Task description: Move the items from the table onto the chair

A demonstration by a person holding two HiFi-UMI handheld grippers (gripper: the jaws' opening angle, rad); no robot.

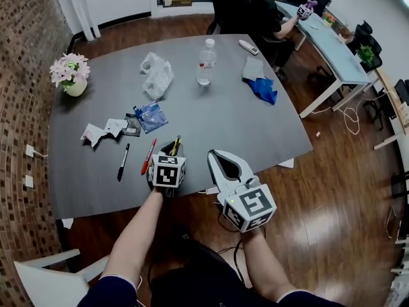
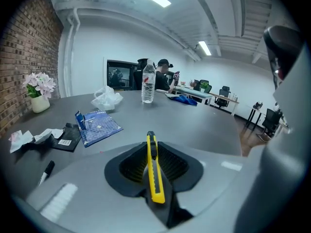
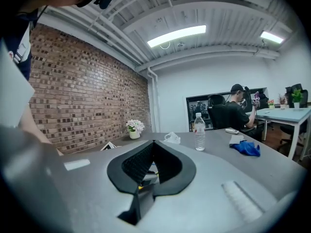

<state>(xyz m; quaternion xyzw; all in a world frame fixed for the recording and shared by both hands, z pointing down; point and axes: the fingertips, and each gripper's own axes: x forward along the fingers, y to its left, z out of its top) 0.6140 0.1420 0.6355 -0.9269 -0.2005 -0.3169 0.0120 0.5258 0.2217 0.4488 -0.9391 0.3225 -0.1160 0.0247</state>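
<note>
The left gripper [image 1: 170,149] is clamping a yellow utility knife [image 2: 154,174] between partly closed jaws at the table's [image 1: 230,123] near edge. The right gripper [image 1: 215,153], beside it, is sitting closed and empty.

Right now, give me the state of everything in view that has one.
left gripper: shut on the yellow utility knife.
right gripper: shut, nothing held.
water bottle: upright, cap on.
flower pot: upright.
plastic bag: crumpled.
red marker: lying flat.
black marker: lying flat.
blue cloth: bunched up.
</note>
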